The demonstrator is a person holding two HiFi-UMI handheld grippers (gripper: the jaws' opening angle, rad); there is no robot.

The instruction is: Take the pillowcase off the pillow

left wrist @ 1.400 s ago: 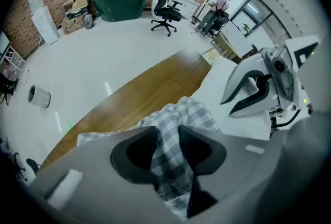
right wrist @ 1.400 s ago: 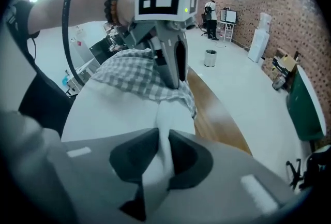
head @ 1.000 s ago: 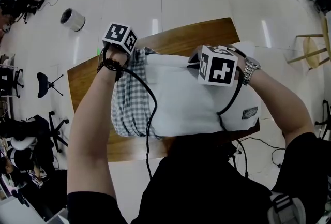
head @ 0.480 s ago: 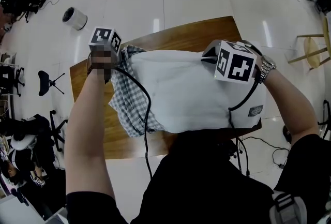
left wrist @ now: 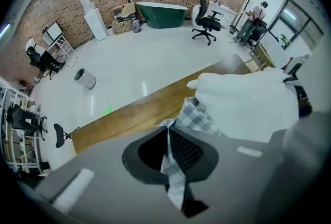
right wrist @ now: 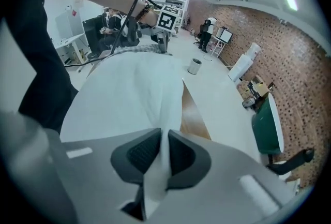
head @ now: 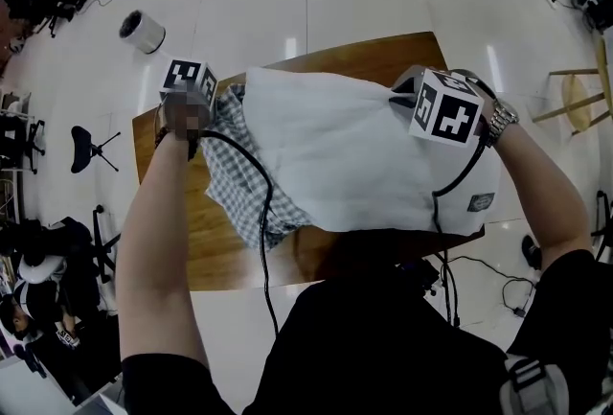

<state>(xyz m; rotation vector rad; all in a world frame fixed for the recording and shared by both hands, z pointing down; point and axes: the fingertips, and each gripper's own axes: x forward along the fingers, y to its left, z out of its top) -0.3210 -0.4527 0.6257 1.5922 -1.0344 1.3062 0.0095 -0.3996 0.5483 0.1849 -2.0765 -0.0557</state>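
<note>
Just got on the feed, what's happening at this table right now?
A person is stripping a grey-and-white checked pillowcase off a white pillow on the brown wooden table. The left tongs are shut on the pillowcase's edge, and the right tongs are shut on a pinch of the pillow. Most of the pillow is bare, with the pillowcase bunched over its left end.
</note>
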